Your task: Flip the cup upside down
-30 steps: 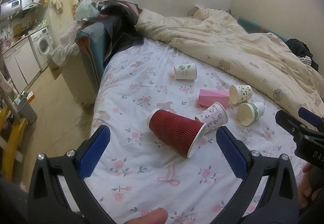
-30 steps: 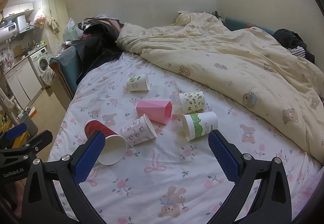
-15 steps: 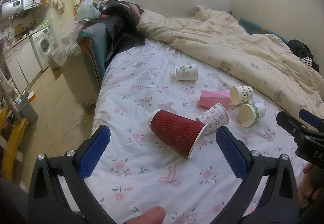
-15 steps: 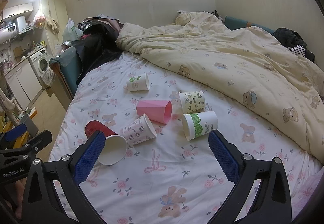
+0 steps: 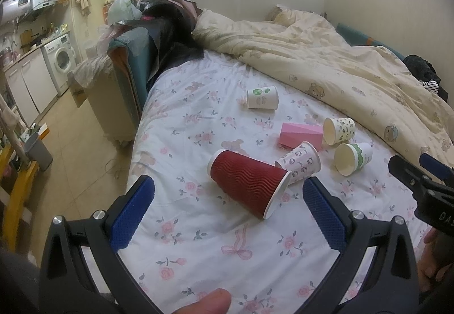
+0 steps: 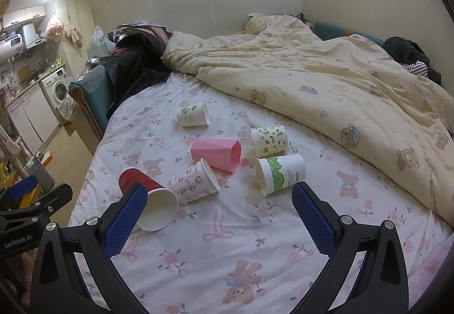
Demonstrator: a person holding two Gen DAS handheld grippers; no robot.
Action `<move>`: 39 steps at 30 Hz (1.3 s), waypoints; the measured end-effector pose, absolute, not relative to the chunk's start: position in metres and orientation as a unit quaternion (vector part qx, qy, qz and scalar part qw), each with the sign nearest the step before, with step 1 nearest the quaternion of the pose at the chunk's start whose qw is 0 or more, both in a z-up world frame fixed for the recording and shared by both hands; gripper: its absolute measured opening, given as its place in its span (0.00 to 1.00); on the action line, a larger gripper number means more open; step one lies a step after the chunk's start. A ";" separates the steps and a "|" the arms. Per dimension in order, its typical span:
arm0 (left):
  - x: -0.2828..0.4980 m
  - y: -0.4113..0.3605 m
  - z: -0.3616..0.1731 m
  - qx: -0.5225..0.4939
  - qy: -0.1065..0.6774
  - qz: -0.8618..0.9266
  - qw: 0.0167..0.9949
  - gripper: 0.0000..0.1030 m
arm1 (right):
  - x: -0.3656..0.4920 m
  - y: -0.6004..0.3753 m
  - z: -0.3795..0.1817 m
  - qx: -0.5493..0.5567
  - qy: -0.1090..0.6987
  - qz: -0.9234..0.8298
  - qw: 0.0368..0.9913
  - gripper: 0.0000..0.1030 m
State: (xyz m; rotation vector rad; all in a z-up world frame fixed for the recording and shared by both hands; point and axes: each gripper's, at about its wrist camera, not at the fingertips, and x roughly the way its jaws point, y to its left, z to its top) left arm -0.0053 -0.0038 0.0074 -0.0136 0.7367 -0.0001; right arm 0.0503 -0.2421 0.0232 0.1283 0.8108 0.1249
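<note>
Left wrist view: the left hand-held gripper (image 5: 228, 207) hangs wide open and empty over the bed (image 5: 198, 234), the red ribbed cup (image 5: 248, 182) lying on its side at 12 o'clock between the fingers, a patterned cup (image 5: 299, 162) touching it at 1 o'clock.

Right wrist view: the right hand-held gripper (image 6: 218, 210) is likewise spread and empty; six cups lie toppled, the green-banded cup (image 6: 279, 173) at 1 o'clock. No cup stands inverted yet; the flipping appears unstarted.

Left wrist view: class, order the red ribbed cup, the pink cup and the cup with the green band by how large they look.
1. red ribbed cup, clearly largest, though nearest the camera.
2. and 3. pink cup and cup with the green band look alike; unranked.
</note>
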 end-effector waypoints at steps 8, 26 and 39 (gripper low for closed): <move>-0.004 -0.004 0.007 -0.009 0.358 0.003 0.934 1.00 | 0.051 -0.244 0.022 0.064 0.394 0.058 0.915 1.00; 0.034 0.000 0.009 -0.009 0.421 0.017 0.907 1.00 | 0.072 -0.259 0.023 0.071 0.402 0.055 0.911 1.00; 0.115 0.007 -0.047 -0.084 0.572 0.057 0.814 1.00 | 0.137 -0.259 -0.012 0.066 0.468 0.069 0.879 1.00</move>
